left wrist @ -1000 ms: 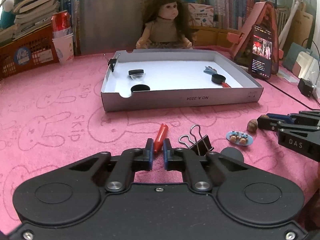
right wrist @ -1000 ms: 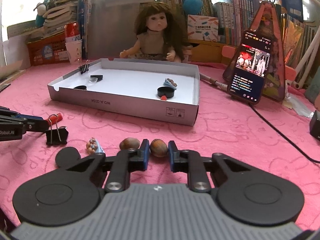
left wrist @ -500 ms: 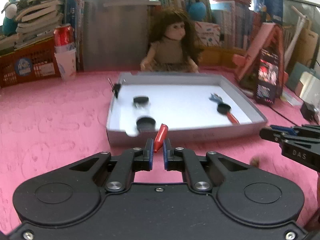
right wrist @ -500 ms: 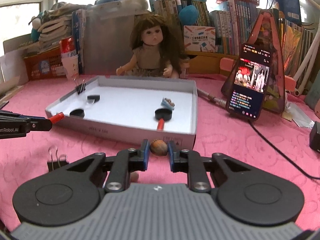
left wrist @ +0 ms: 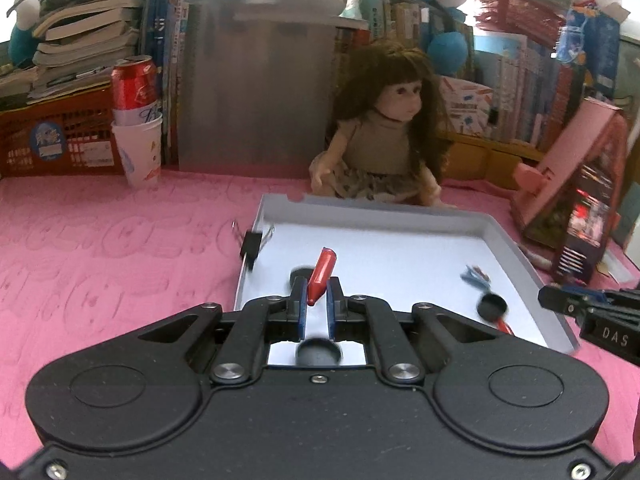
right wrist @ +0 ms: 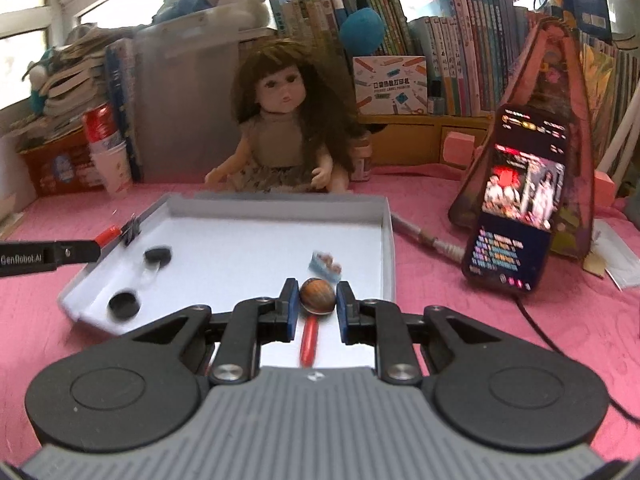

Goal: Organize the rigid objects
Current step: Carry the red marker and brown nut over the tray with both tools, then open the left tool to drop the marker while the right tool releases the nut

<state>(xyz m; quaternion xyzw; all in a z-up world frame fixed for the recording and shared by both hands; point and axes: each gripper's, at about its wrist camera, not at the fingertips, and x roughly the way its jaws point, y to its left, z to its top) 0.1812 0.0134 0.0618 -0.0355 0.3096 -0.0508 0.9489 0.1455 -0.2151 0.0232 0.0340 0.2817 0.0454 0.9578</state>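
A shallow grey box lid (left wrist: 516,248) (right wrist: 389,248) lies on the pink cloth. My left gripper (left wrist: 315,296) is shut on a small red pen cap (left wrist: 321,271) and hovers over the lid's near left part. My right gripper (right wrist: 317,298) is shut on a brown nut (right wrist: 317,295), held above the lid's near right part. From the right wrist view the left gripper (right wrist: 96,249) enters from the left with the red cap (right wrist: 108,234) at its tip. In the left wrist view the right gripper's fingers (left wrist: 568,303) reach in from the right edge.
Inside the lid lie black round caps (right wrist: 124,303) (right wrist: 158,255), a red piece (right wrist: 309,338), a blue trinket (right wrist: 325,266); a binder clip (left wrist: 251,245) sits on its left wall. A doll (right wrist: 284,128), a propped phone (right wrist: 520,208), a can in a cup (left wrist: 136,120), books stand behind.
Both grippers rose from the cloth and moved forward over the box lid, carrying the red cap and the nut. The loose clip and trinket on the cloth have dropped out of view.
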